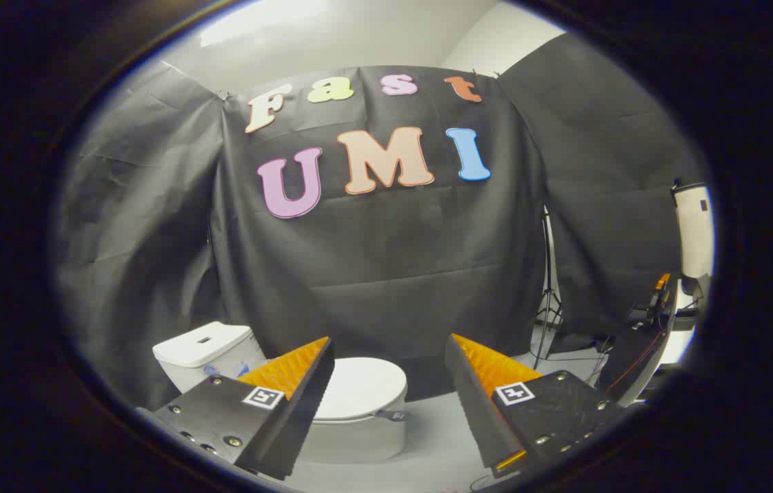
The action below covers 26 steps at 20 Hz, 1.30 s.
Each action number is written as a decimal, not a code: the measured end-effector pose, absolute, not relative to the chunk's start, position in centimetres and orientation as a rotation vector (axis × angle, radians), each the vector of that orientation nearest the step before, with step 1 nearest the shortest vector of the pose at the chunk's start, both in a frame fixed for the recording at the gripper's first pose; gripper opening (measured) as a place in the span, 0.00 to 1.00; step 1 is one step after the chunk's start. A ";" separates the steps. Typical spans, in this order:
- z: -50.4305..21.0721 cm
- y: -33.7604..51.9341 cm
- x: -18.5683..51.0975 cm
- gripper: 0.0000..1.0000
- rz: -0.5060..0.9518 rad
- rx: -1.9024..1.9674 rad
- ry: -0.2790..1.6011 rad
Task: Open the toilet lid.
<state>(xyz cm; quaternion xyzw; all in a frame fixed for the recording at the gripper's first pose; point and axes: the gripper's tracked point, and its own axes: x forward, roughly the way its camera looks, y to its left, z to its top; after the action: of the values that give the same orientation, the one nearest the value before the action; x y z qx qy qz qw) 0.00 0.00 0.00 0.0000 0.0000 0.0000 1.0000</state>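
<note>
A white toilet (352, 438) stands on the grey floor some way ahead of my gripper (389, 342). Its lid (362, 387) lies flat and closed on the bowl, with a small dark tab (393, 414) sticking out at the lid's front edge. The white tank (205, 349) sits behind it, to the left. My gripper hangs above the toilet and is open, with a wide gap and nothing between its fingers. The left finger (304, 376) covers part of the lid and tank; the right finger (478, 373) is off to the right of the bowl.
Black cloth walls (386, 274) close off the space right behind the toilet. A light stand (549, 301) stands at the back right beside a gap in the cloth. Further right are a dark slanted piece of equipment with cables (639, 349) and a white panel (694, 233).
</note>
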 end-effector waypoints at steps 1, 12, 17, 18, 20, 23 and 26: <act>0.0 -0.2 0.1 0.96 -0.005 0.002 0.000; -0.8 -1.0 0.1 0.96 -0.030 0.020 0.021; -0.6 -1.0 0.0 0.96 -0.033 0.022 0.014; -0.6 -1.1 0.0 0.96 -0.033 0.024 0.011; -0.5 -1.1 -0.1 0.96 -0.034 0.027 0.006; -0.4 -1.2 -0.1 0.96 -0.039 0.031 0.004; -0.7 -1.3 0.0 0.96 -0.042 0.035 0.010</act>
<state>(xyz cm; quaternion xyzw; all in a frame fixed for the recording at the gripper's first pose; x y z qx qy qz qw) -0.02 -1.33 -0.67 0.0177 0.0050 -0.0209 0.9996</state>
